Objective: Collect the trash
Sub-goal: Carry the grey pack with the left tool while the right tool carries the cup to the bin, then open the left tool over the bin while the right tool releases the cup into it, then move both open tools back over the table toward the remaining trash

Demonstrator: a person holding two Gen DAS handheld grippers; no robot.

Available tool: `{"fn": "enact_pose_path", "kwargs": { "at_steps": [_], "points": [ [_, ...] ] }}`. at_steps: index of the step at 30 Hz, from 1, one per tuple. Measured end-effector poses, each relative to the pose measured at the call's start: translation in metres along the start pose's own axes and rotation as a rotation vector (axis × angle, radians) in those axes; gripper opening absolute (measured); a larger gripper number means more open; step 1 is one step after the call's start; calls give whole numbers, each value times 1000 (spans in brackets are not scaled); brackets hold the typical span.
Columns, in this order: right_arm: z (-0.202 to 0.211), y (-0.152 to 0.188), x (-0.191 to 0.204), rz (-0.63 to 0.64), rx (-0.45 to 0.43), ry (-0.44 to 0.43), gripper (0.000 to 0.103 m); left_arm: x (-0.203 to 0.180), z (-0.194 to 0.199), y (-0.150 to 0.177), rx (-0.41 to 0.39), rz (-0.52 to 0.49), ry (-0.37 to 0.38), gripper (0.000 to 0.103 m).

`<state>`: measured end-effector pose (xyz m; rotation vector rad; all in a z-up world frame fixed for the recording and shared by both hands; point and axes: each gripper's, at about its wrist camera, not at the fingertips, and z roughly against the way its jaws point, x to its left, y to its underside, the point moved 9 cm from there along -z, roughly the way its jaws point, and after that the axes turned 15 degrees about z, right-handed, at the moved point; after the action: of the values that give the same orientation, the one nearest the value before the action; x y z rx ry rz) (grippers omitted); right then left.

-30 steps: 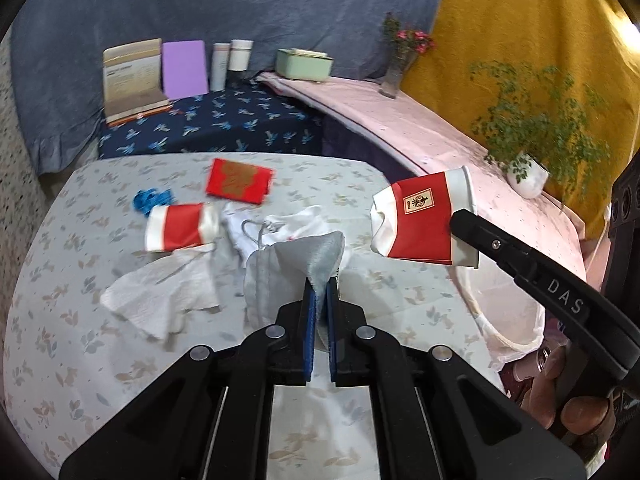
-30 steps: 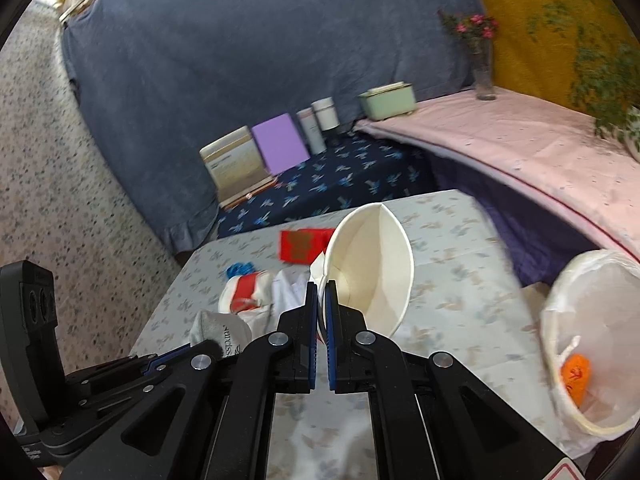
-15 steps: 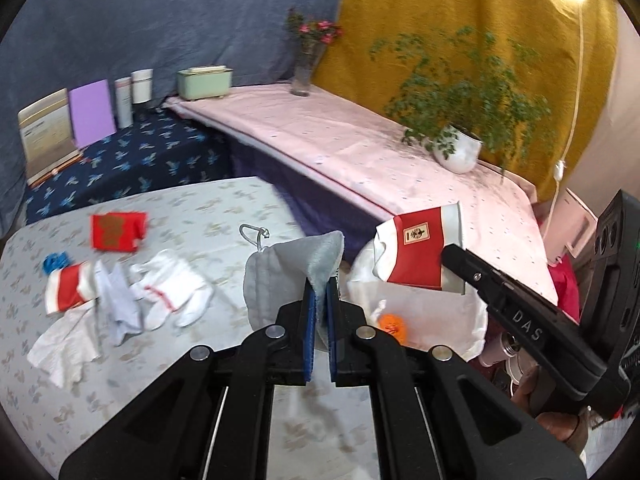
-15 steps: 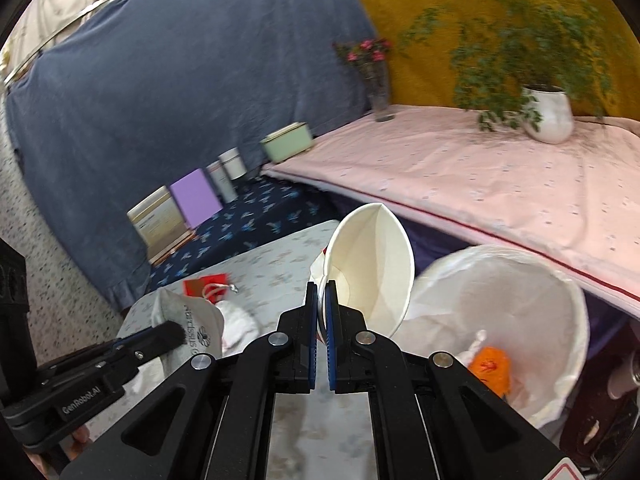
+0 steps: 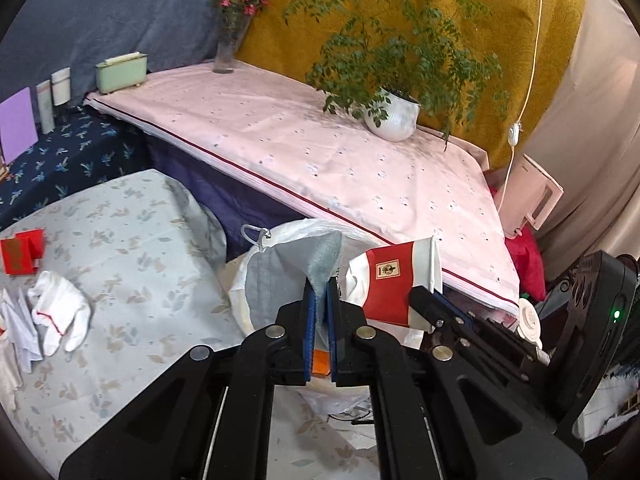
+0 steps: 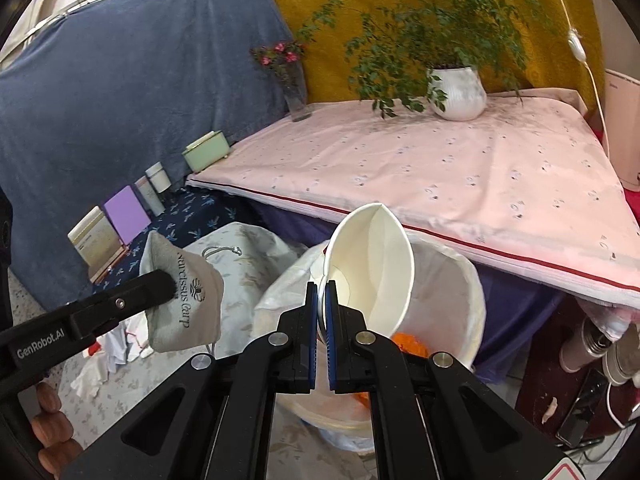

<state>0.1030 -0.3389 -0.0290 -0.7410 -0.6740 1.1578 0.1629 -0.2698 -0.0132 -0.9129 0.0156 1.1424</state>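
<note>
My left gripper (image 5: 320, 292) is shut on a grey drawstring pouch (image 5: 280, 276) and holds it over the white-lined trash bin (image 5: 240, 300). The pouch also shows in the right wrist view (image 6: 184, 300). My right gripper (image 6: 321, 292) is shut on the rim of a squashed red-and-white paper cup (image 6: 372, 268), held over the same bin (image 6: 444, 320). The cup also shows in the left wrist view (image 5: 394, 284). An orange scrap (image 6: 412, 346) lies in the bin.
White gloves (image 5: 60, 312), a tissue (image 5: 16, 328) and a red packet (image 5: 22, 250) lie on the floral table (image 5: 132, 240) at left. A pink-covered bench (image 5: 320, 152) with a potted plant (image 5: 394, 118) stands behind the bin. Bottles (image 6: 608, 352) stand on the floor at right.
Both grippers have swung right from the table to over the trash bin, still holding the pouch and the cup. The table's litter has slid to the left edge of view.
</note>
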Motion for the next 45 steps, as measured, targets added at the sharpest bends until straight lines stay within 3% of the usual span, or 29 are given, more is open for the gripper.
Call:
{"fn": "enact_pose_path", "kwargs": {
  "at_steps": [10, 12, 16, 18, 34, 45],
  "points": [
    [-10, 12, -18, -20, 32, 11, 4, -17, -30, 6, 48, 3, 29, 5],
    [-11, 11, -19, -20, 30, 14, 7, -16, -32, 5, 43, 6, 17, 10],
    [-12, 7, -19, -23, 17, 20, 17, -10, -30, 1, 21, 23, -2, 56],
    [-10, 6, -18, -24, 11, 17, 18, -6, -25, -2, -4, 36, -12, 65],
    [3, -9, 13, 27, -24, 1, 41, 40, 5, -13, -75, 68, -94, 66],
    [-2, -14, 64, 95, -17, -55, 45, 113, 43, -16, -134, 154, -189, 66]
  ]
}}
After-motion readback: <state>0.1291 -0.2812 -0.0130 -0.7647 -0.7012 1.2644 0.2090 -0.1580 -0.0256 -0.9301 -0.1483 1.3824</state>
